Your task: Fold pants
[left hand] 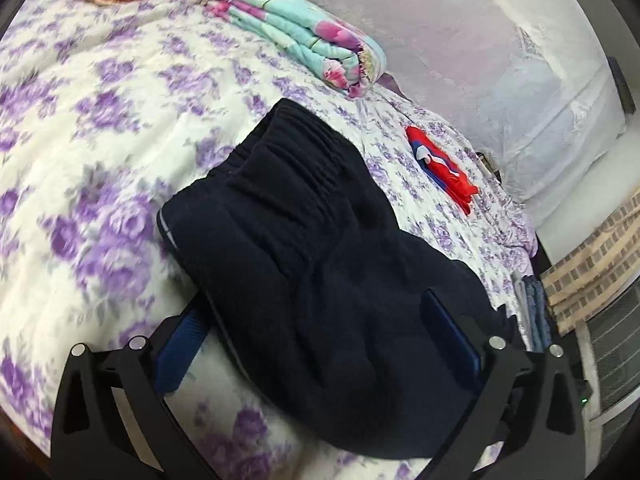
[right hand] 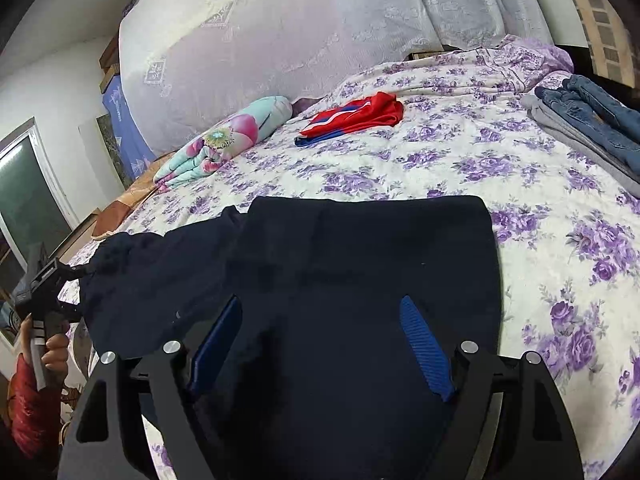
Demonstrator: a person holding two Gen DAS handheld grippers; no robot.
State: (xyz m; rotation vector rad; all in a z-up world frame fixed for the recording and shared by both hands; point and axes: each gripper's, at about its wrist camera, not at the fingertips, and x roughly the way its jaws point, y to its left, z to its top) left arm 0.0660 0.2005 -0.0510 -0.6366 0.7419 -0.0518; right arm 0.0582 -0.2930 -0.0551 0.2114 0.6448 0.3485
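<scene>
The left wrist view is aimed down along its fingers, close over the dark pants (left hand: 320, 280) on the bed (left hand: 80, 140). The right wrist view is angled likewise from the opposite end. The pants, folded quilt (right hand: 212, 144) and red garment (right hand: 356, 118) are shared.

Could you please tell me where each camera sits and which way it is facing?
Left wrist view: on the left gripper, aimed down at the dark pants; only its open blue fingers show.
Right wrist view: on the right gripper, open above the pants, facing across the bed; a hand shows at left.
Shared: pants, red garment, folded quilt.
</scene>
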